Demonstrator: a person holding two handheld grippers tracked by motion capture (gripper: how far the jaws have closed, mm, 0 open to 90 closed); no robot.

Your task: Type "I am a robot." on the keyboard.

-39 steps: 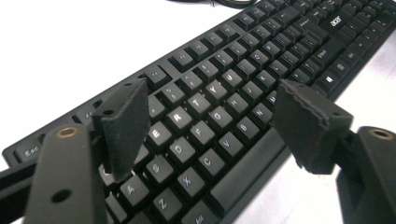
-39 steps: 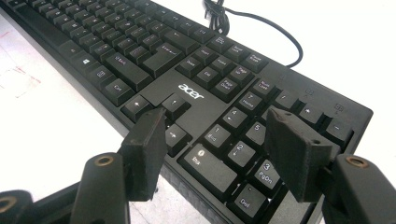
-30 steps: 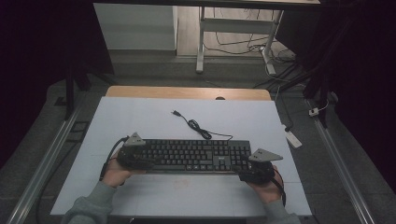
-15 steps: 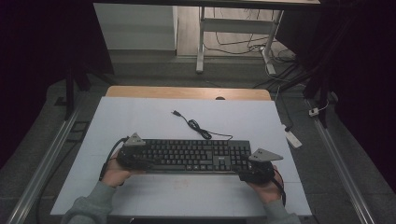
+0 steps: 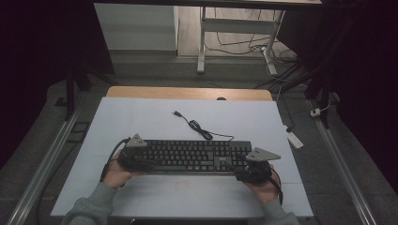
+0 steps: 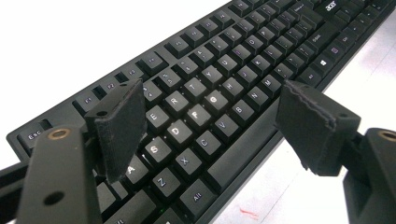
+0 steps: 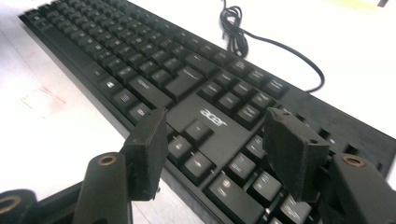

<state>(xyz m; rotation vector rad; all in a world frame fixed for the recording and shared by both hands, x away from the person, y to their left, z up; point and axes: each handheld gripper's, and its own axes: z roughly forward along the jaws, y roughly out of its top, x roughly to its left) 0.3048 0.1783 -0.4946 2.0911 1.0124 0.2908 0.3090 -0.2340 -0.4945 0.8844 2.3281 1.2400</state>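
Note:
A black Acer keyboard (image 5: 192, 157) lies across the near half of the white table (image 5: 141, 117). Its black cable (image 5: 197, 126) trails away behind it in a loose coil. My left gripper (image 5: 133, 157) is at the keyboard's left end. In the left gripper view that gripper (image 6: 212, 112) stands open: one jaw hangs over the letter keys, the other past the front edge. My right gripper (image 5: 253, 168) is at the right end. Seen from its own view, the right gripper (image 7: 217, 130) is open above the arrow keys and the Acer logo (image 7: 212, 117).
A white power strip (image 5: 294, 138) lies off the table's right edge. A wooden strip (image 5: 187, 93) borders the far side, with metal rails (image 5: 47, 159) along both flanks. Faint red marks (image 7: 39, 100) show on the table in front of the keyboard.

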